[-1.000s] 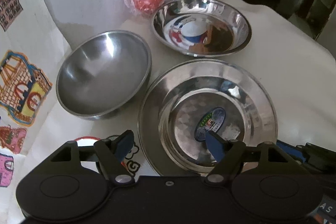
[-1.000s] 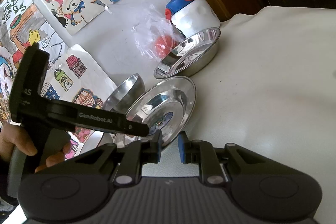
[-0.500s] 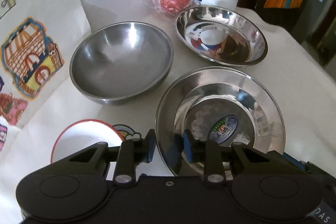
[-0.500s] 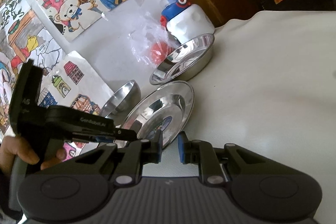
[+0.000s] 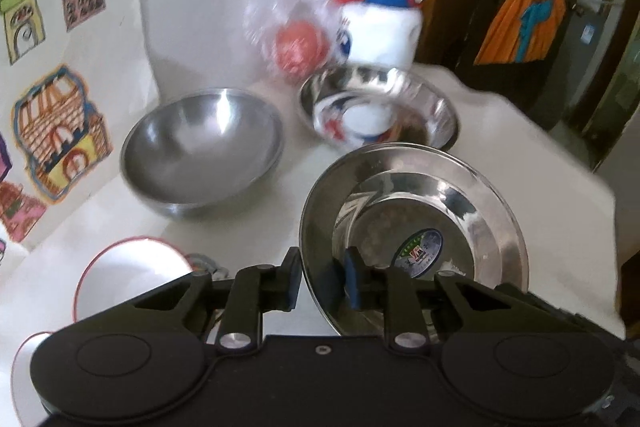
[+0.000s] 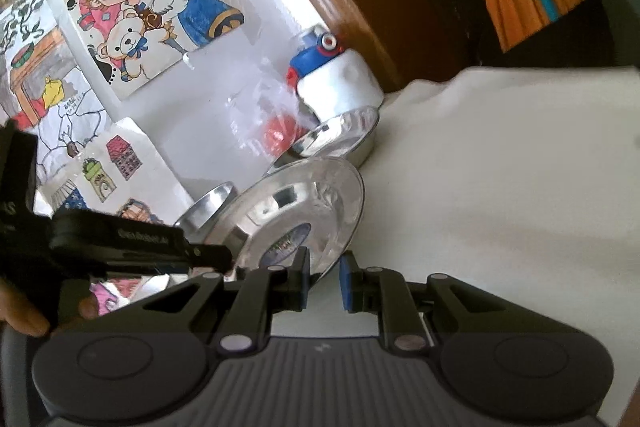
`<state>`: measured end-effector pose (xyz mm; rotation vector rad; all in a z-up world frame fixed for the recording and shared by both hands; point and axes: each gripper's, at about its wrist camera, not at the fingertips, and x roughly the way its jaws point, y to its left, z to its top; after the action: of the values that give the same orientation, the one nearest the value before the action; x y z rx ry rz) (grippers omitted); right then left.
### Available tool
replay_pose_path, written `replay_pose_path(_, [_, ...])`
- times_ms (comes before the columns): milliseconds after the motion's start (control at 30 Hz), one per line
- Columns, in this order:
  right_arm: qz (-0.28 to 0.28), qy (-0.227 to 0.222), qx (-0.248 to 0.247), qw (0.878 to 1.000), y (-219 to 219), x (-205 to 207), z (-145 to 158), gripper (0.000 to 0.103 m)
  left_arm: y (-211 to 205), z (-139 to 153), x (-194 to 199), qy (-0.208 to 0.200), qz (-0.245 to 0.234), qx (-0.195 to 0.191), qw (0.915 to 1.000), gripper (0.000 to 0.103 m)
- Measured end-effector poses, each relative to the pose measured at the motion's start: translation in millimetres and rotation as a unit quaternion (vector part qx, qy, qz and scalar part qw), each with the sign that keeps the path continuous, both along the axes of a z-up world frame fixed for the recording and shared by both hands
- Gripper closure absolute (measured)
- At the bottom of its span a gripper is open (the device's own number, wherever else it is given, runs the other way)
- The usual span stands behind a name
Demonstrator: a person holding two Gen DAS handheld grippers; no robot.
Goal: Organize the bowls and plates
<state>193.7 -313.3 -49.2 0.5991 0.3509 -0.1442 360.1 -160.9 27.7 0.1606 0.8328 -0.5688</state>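
Observation:
My left gripper (image 5: 322,283) is shut on the near rim of a steel plate (image 5: 424,211) with a round sticker, holding it tilted up off the white table (image 5: 552,187). Behind it stand a matte steel bowl (image 5: 200,147) at the left and a shiny steel bowl (image 5: 380,111) at the back. From the right wrist, the lifted plate (image 6: 304,211) shows just ahead of my right gripper (image 6: 324,281). That gripper is shut and holds nothing; only a narrow slit shows between its fingers. A hand (image 6: 24,315) holds the left gripper (image 6: 120,239).
A white bowl with a red rim (image 5: 128,275) sits near the left gripper. A red ball in a clear bag (image 5: 298,47) and a white-and-blue bottle (image 5: 380,27) stand by the wall. Drawings cover the wall (image 6: 140,7). Bare white tabletop (image 6: 500,167) spreads to the right.
My left gripper closed on the plate's near rim and raised it, tilting it up off the table. The right gripper kept its state and drifted slightly.

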Motion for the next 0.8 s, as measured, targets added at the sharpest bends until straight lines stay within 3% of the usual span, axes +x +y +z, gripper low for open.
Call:
replay_pose_path(167, [-0.003, -0.005, -0.025, 1.0, -13, 13, 16, 0.084, -14, 7, 7, -0.023, 0.011, -0.027, 0.9993, 0.08])
replay_pose_path(400, [0.013, -0.011, -0.061, 0.998, -41, 66, 37, 0.084, -35, 19, 45, -0.039, 0.045, -0.059, 0.9965, 0.08])
replay_pose_path(800, [0.012, 0.006, -0.068, 0.998, -67, 136, 28, 0.082, -76, 9, 104, -0.06, 0.058, -0.029, 0.9961, 0.079])
